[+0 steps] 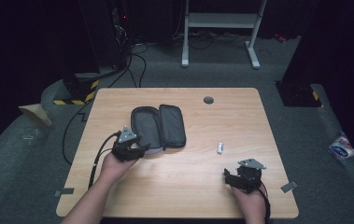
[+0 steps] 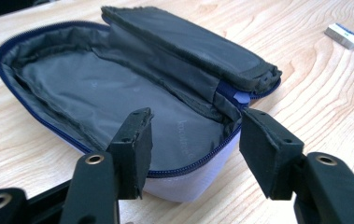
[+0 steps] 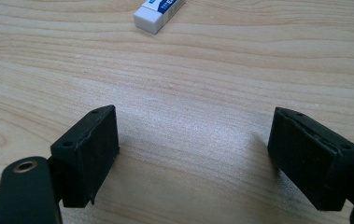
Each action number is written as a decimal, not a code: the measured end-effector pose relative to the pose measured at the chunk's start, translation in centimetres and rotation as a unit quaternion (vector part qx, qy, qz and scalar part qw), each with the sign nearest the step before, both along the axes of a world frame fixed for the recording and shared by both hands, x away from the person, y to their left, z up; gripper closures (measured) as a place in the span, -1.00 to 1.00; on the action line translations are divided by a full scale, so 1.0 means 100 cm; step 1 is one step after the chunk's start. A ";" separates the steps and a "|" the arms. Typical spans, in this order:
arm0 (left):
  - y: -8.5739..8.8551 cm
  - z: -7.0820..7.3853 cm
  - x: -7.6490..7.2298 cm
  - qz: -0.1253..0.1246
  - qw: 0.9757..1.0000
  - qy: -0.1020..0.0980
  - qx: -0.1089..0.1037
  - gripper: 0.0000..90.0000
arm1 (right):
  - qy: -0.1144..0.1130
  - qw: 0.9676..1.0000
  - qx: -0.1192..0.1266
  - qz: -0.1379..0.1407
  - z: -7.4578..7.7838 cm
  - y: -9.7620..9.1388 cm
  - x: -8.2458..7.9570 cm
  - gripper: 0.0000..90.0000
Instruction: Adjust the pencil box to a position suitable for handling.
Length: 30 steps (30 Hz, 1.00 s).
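A dark pouch (image 1: 159, 127) is laid unzipped on the wooden table (image 1: 240, 186), left of centre, its grey lining exposed. The left gripper (image 2: 193, 135) is positioned at the pouch's near end — jaws apart, one over the lining, one just outside the zipper. A white eraser (image 3: 158, 13) lies on bare wood ahead of the right gripper (image 3: 193, 154) — jaws wide apart, nothing held.

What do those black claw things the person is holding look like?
Each hand holds a black gripper, the left gripper and the right gripper. Both have two blocky black jaws with flat, squarish pads, small screw holes and brass-coloured rivets at the joints. A grey three-cornered plate sits on top of each, and a black cable trails back from each. The forearms are bare, no sleeves.
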<state>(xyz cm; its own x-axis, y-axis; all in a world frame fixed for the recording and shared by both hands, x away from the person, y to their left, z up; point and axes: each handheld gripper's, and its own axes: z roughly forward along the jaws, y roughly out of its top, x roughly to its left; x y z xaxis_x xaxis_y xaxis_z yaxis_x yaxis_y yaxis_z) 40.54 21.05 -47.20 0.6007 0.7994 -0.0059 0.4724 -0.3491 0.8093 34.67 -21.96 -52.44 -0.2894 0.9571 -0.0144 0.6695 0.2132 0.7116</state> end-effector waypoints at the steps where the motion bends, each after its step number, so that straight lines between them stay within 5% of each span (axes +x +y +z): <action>1: -0.001 -0.002 0.000 -0.001 1.000 0.006 0.000 0.00 | 0.000 1.000 0.000 0.000 0.000 0.000 0.000 -0.64; 13: -0.005 -0.016 -0.006 -0.018 1.000 0.014 0.004 0.13 | 0.000 1.000 0.000 0.000 0.000 0.000 0.000 -0.65; 30: -0.023 -0.024 -0.021 -0.042 0.999 0.003 0.006 0.80 | 0.000 1.000 0.000 -0.001 0.000 0.000 0.000 -0.64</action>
